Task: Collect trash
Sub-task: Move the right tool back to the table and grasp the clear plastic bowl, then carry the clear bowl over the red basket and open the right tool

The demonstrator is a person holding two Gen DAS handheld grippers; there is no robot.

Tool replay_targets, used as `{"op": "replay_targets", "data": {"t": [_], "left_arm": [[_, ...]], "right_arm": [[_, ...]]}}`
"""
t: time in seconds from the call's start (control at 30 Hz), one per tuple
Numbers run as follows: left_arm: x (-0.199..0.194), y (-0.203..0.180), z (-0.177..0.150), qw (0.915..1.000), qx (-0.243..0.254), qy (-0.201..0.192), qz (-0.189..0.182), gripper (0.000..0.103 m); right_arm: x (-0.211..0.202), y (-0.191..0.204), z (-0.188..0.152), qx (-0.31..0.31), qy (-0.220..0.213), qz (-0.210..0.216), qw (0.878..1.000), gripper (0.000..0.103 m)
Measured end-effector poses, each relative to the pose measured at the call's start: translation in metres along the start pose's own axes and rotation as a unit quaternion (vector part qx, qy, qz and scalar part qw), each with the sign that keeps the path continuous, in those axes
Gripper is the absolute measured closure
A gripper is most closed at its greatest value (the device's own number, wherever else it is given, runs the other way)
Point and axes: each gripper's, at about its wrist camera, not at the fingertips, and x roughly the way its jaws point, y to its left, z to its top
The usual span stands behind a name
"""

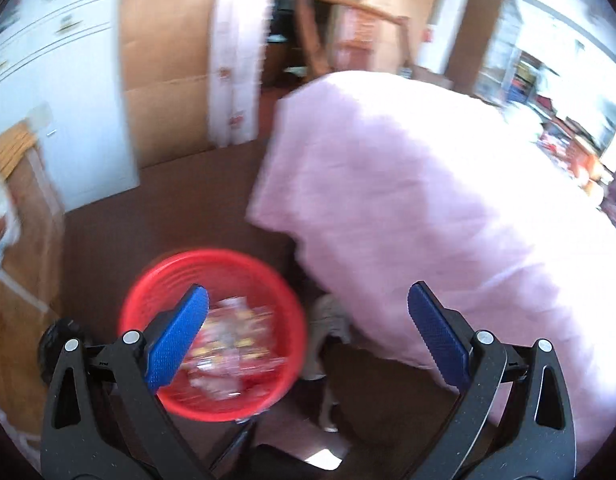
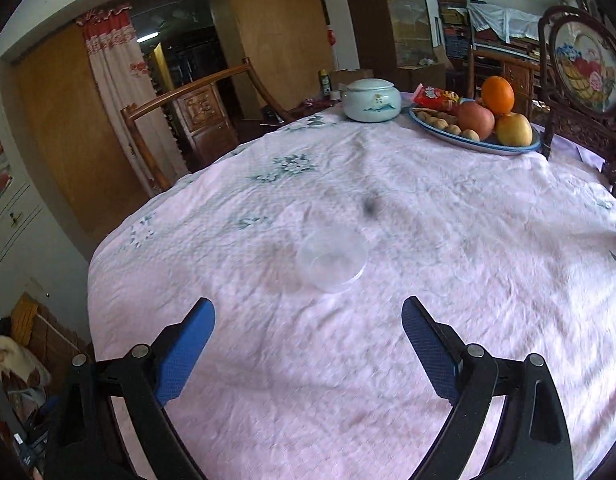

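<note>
In the left wrist view a red bin (image 1: pixel 156 280) stands on the brown floor beside the table, with crumpled wrappers (image 1: pixel 232 344) inside. My left gripper (image 1: pixel 308 300) is open and empty above the bin's right side. In the right wrist view a clear plastic cup (image 2: pixel 332 258) lies on the pink tablecloth (image 2: pixel 448 240). My right gripper (image 2: pixel 308 312) is open and empty, just in front of the cup and apart from it.
At the table's far side stand a lidded ceramic pot (image 2: pixel 372 100), a fruit plate (image 2: pixel 476 136) with a snack packet (image 2: pixel 434 98), and a framed screen (image 2: pixel 588 68). Wooden chairs (image 2: pixel 180 120) stand behind. Cardboard boxes (image 1: pixel 24 264) and a white cabinet (image 1: pixel 68 88) flank the bin.
</note>
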Motion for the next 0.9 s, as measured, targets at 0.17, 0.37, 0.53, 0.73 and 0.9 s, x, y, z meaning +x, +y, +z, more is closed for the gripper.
{"op": "replay_targets", "data": {"t": [0.17, 0.37, 0.53, 0.73, 0.9], "left_arm": [[-0.014, -0.072, 0.02, 0.9967, 0.066, -0.014, -0.045, 0.007], [-0.011, -0.156, 0.037, 0.9869, 0.133, -0.008, -0.091, 0.007], [0.01, -0.219, 0.037, 0.9808, 0.157, 0.013, -0.115, 0.007], [0.033, -0.257, 0.02, 0.9782, 0.157, 0.052, -0.126, 0.007], [0.016, -0.24, 0.02, 0.9819, 0.155, 0.032, -0.104, 0.007]], "right_arm": [[0.036, -0.01, 0.015, 0.016, 0.018, -0.01, 1.0, 0.01], [0.065, -0.009, 0.022, -0.004, 0.029, -0.021, 0.999, 0.011], [0.074, -0.008, 0.021, -0.053, 0.026, -0.046, 0.997, 0.046], [0.041, -0.022, 0.035, -0.015, -0.009, -0.007, 1.0, 0.045], [0.016, -0.011, 0.039, -0.011, -0.019, 0.047, 0.999, 0.045]]}}
